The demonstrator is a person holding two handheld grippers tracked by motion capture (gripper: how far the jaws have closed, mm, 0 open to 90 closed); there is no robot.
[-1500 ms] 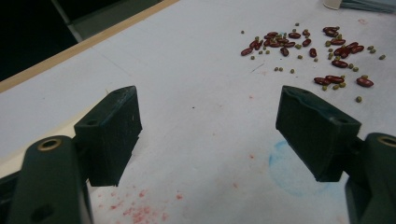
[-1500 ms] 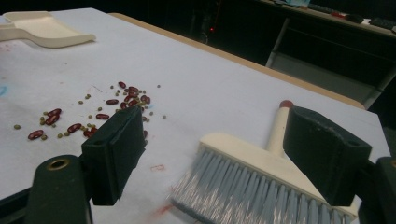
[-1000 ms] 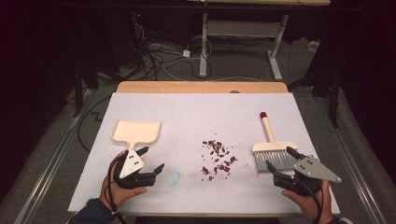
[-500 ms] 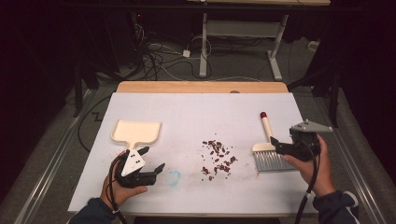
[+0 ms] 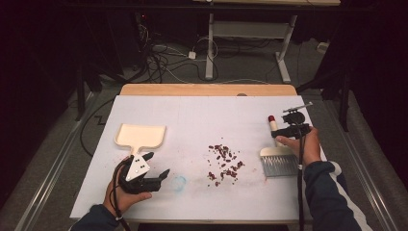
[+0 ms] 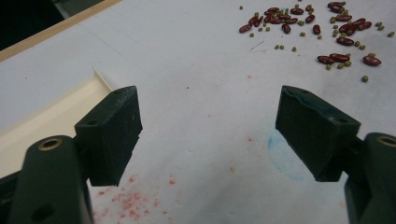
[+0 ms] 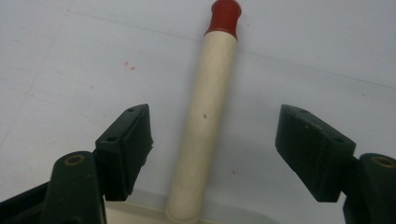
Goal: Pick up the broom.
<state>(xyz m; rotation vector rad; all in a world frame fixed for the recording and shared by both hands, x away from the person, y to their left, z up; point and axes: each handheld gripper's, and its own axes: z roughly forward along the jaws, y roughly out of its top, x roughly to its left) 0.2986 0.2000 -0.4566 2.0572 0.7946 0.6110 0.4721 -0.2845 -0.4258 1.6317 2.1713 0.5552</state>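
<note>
No readable text, label, brand, number or sign anywhere. Brush handle [image 7: 205, 126]: plain cream with red tip, unmarked. Dustpan [image 5: 141, 135]: blank. White table cover [image 5: 202, 120]: only red and blue smudges, no writing. Grey plate on left gripper [image 5: 153, 166]: a few dark dots, no lettering legible. Right gripper [image 7: 212, 154] jaws: bare black, screw holes only.

Brush [image 7: 205, 116] head cut off below the right gripper view; dustpan [image 6: 42, 116] largely off-frame left.
</note>
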